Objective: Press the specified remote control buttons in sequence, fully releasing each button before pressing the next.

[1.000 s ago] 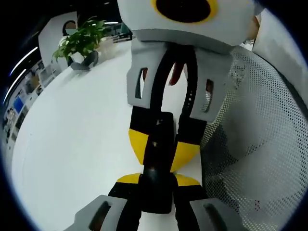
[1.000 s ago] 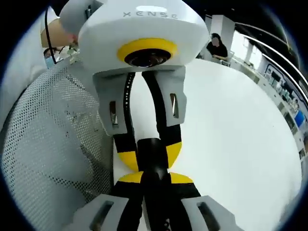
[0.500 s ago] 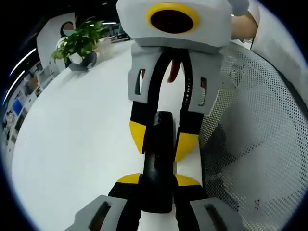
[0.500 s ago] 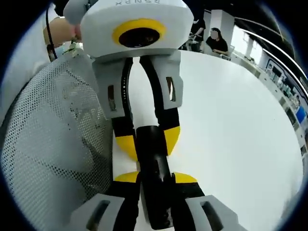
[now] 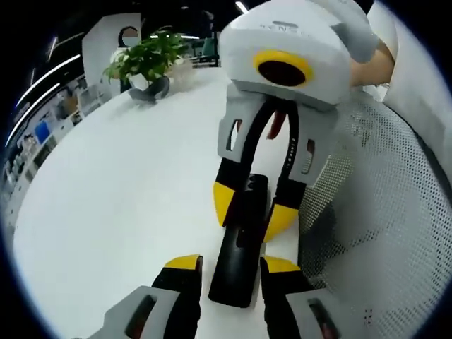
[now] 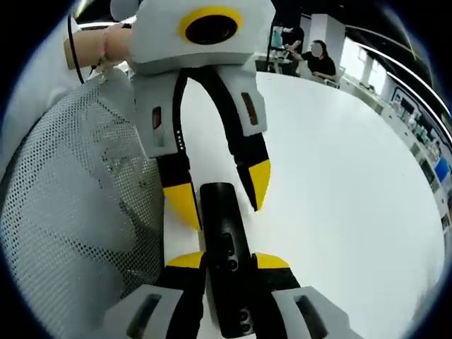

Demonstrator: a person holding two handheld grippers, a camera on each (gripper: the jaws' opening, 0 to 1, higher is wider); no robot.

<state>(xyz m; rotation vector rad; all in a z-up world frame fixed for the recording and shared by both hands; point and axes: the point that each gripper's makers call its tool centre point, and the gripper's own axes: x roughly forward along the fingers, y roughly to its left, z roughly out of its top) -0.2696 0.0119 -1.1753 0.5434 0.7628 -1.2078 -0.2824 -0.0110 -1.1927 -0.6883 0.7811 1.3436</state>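
- Left gripper view: left gripper (image 5: pixel 227 270) has its yellow-tipped jaws apart, one on each side of the near end of the black remote control (image 5: pixel 239 247), small gaps on both sides, no clamp.
- Right gripper (image 5: pixel 255 212) faces it from the far end, jaws pinched on the remote control's far end.
- Right gripper view: right gripper (image 6: pixel 229 263) clamps the remote control (image 6: pixel 227 261) between its jaws; buttons visible on the top face.
- Left gripper (image 6: pixel 215 194) ahead, jaws spread wide on either side of the remote control's far end, not touching.
- Remote control sits over the white tabletop (image 5: pixel 120 191), just beside a white mesh chair back (image 5: pixel 385 212).
- Potted plant (image 5: pixel 147 63) far ahead-left of the left gripper.
- Seated people (image 6: pixel 319 60) at the tabletop's far edge.
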